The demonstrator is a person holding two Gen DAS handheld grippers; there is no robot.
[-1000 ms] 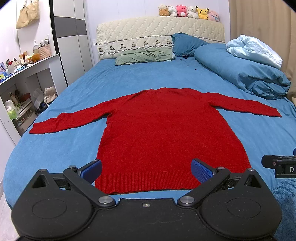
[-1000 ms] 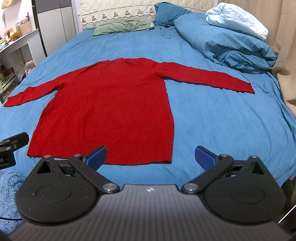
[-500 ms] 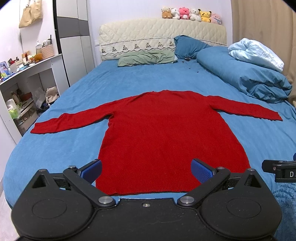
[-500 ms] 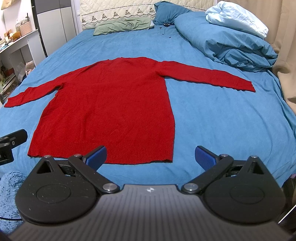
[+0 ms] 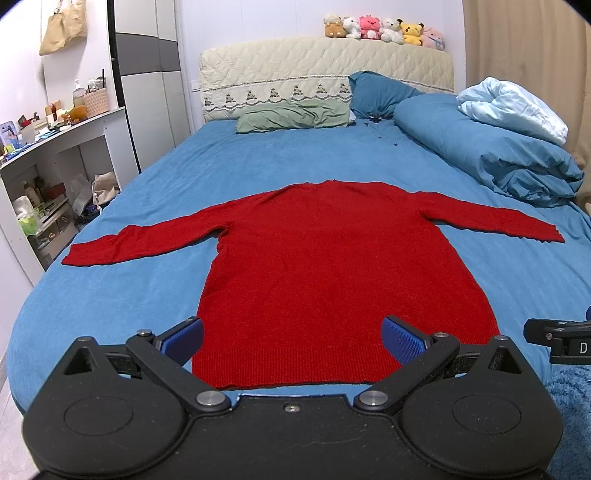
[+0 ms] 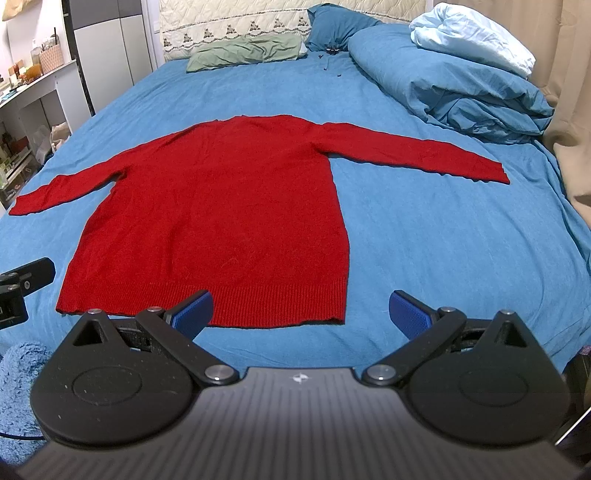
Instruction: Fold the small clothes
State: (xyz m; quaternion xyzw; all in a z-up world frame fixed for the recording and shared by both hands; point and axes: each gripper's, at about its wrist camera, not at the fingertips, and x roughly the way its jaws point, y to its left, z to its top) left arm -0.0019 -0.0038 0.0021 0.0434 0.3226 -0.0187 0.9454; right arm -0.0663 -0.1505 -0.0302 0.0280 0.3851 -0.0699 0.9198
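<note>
Red knit sweater (image 5: 332, 266) lies flat on the blue bedsheet (image 5: 258, 162), both sleeves stretched out sideways.
We hold the left gripper (image 5: 291, 341) just short of the sweater's ribbed hem, fingers spread wide and empty; our right gripper (image 6: 301, 314) hangs at the hem's right corner, fingers likewise spread, gripping nothing.

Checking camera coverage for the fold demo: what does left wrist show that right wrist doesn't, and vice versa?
Only left wrist: the row of plush toys on the headboard and the hanging bags on the wall.

Only right wrist: the bare sheet to the right of the sweater, down to the bed's near edge.

Both: the red sweater lying flat with sleeves spread, the green pillow, the bunched duvet, and both grippers open, left gripper and right gripper, holding nothing.
</note>
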